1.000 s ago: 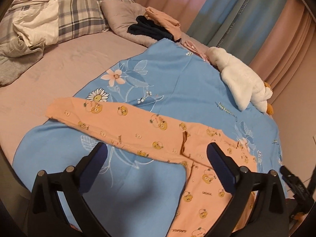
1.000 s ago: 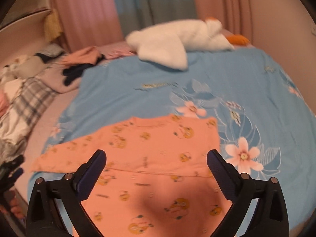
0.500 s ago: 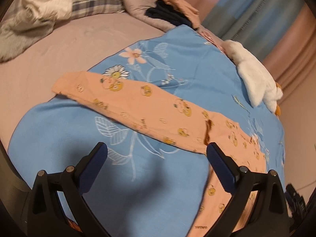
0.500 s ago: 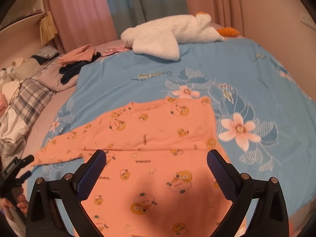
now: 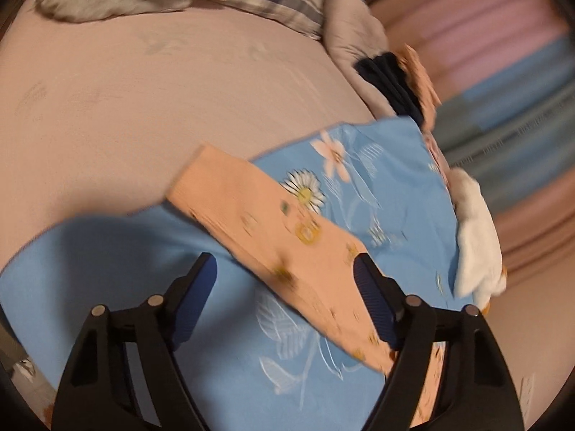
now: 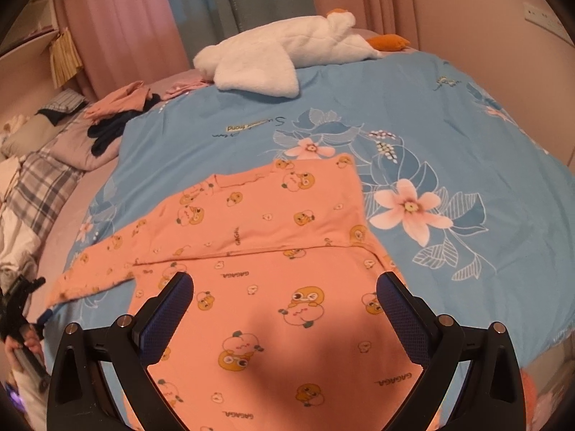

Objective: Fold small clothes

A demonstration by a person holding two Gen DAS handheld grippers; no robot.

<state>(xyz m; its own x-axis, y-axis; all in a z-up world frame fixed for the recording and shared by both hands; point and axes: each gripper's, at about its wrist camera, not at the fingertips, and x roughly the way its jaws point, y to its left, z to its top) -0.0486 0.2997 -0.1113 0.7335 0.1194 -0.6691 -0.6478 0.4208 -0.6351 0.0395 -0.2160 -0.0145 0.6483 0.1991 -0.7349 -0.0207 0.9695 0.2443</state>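
left hand-held gripper open over sleeve; right open above shirt. next: pinch cuff, fold inward.

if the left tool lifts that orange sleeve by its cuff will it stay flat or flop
Likely flop: the orange sleeve lies thin and limp, following the blue floral sheet. Probably light. Its far end joins the orange shirt, so lifting may tug the body along.
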